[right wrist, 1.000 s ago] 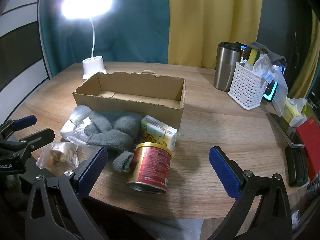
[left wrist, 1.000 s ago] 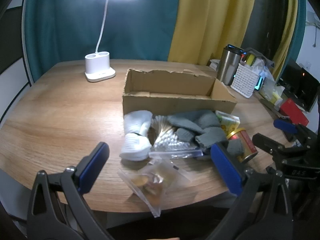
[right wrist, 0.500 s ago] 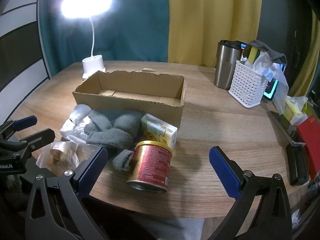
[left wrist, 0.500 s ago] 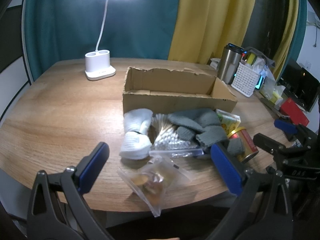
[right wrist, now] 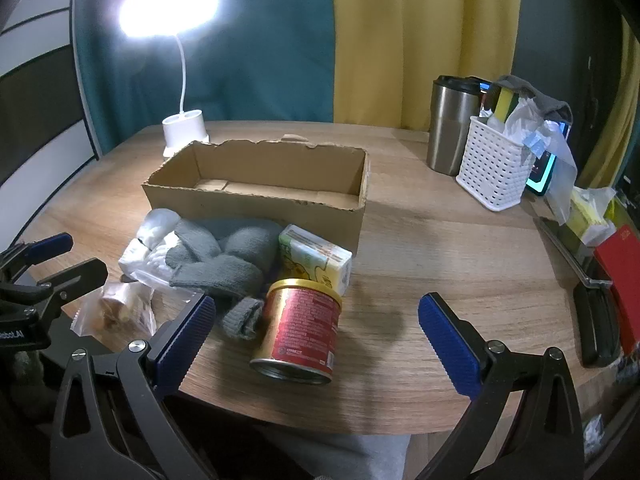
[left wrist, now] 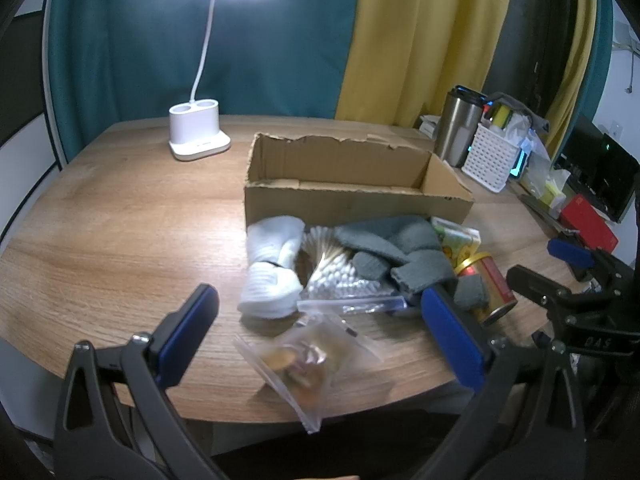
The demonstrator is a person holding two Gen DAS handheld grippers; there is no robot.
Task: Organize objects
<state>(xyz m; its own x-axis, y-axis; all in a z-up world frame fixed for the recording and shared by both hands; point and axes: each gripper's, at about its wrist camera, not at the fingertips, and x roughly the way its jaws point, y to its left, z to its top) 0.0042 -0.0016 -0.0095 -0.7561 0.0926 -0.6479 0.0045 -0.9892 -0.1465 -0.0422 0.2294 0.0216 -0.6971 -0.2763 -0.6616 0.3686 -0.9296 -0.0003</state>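
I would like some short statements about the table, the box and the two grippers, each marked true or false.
1. The cardboard box holds nothing. True.
2. The red can stands upright. False: it lies on its side.
3. The left gripper is shut on the clear bag. False: it is open, above the bag.
4. The right gripper is open. True.
5. The grey socks lie inside the box. False: they lie on the table before it.
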